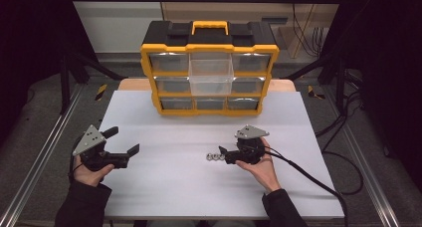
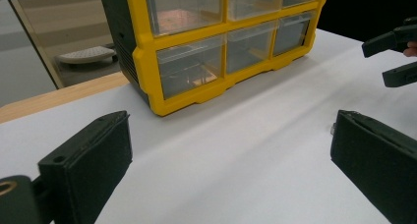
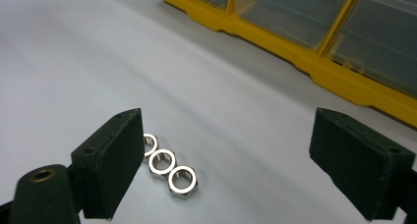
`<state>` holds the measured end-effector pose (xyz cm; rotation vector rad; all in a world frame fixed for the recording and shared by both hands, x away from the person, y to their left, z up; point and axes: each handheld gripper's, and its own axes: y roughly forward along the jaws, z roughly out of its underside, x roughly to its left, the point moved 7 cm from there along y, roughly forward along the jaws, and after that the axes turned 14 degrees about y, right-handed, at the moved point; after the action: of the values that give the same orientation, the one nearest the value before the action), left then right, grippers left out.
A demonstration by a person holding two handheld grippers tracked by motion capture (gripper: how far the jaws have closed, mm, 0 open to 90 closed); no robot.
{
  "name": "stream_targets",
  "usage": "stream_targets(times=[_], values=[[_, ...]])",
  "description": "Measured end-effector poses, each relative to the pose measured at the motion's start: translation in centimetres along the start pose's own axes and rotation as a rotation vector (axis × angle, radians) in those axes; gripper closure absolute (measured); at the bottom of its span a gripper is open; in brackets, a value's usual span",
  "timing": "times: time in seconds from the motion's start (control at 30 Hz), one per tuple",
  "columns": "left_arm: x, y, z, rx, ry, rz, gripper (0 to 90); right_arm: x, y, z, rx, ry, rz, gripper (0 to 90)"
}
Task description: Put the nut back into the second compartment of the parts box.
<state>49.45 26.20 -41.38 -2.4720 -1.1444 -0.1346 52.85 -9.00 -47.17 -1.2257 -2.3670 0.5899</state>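
Three silver hex nuts (image 1: 215, 157) lie in a touching row on the white table top (image 1: 174, 187). My right gripper (image 1: 225, 155) is low over the table just right of them, open, pointing left at them. In the right gripper view the nuts (image 3: 164, 162) sit on the table between the wide jaws, close to the left pad (image 3: 110, 160), and nothing is held by my right gripper (image 3: 231, 160). My left gripper (image 1: 123, 141) rests at the table's left side, open and empty. In the left gripper view my left gripper (image 2: 231, 165) faces bare table.
A yellow and black drawer organizer (image 1: 209, 67) stands at the back centre, with one clear middle drawer (image 1: 211, 75) pulled out. It is also seen as the organizer (image 2: 216, 47) in the left gripper view, with the other gripper (image 2: 396, 57) at the far right.
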Motion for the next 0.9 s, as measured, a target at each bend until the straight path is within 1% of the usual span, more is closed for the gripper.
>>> stream_targets(times=[0.03, 0.07, 0.13, 0.23, 0.33, 0.4, 0.47, 0.53, 0.63, 0.67, 0.83, 0.9], values=[[0.0, 0.0, 0.0, 0.000, 0.001, 0.000, 1.4, 0.0, 0.1, 0.2, 0.009, -0.008, 0.002, 14.3], [0.0, 0.0, 0.0, 0.000, 0.001, 0.000, 1.4, 0.0, 0.1, 0.2, 0.009, -0.008, 0.002, 14.3], [0.1, -0.1, 0.0, -0.003, 0.001, -0.002, 1.4, 0.2, 0.5, 0.7, 0.032, -0.011, -0.003, 15.4], [0.1, -0.1, 0.0, -0.003, 0.000, -0.003, 1.4, 0.3, 0.9, 1.1, 0.048, -0.011, -0.005, 16.4], [0.2, -0.2, 0.0, -0.006, -0.004, -0.004, 1.4, 0.4, 1.5, 1.8, 0.082, -0.014, -0.001, 18.6], [0.2, -0.2, 0.0, -0.006, -0.004, -0.004, 1.4, 0.4, 1.6, 1.9, 0.086, -0.012, 0.001, 19.4], [0.1, -0.1, 0.0, -0.004, 0.000, -0.002, 1.4, 0.6, 1.9, 2.2, 0.098, -0.022, -0.013, 22.0], [0.1, -0.1, 0.0, -0.003, 0.001, -0.002, 1.4, 0.6, 2.0, 2.4, 0.102, -0.026, -0.016, 22.9], [0.1, -0.1, 0.0, -0.003, 0.000, -0.002, 1.4, 0.6, 2.3, 2.8, 0.123, -0.034, -0.008, 26.8], [0.1, -0.1, 0.0, -0.003, 0.000, -0.002, 1.4, 0.6, 2.4, 2.9, 0.126, -0.045, -0.011, 27.4], [0.1, -0.1, 0.0, -0.003, 0.001, -0.002, 1.5, 0.6, 2.6, 3.1, 0.142, -0.046, -0.022, 30.5], [0.1, -0.1, 0.0, -0.002, 0.001, -0.002, 1.4, 0.5, 2.7, 3.4, 0.157, -0.060, -0.014, 33.4]])
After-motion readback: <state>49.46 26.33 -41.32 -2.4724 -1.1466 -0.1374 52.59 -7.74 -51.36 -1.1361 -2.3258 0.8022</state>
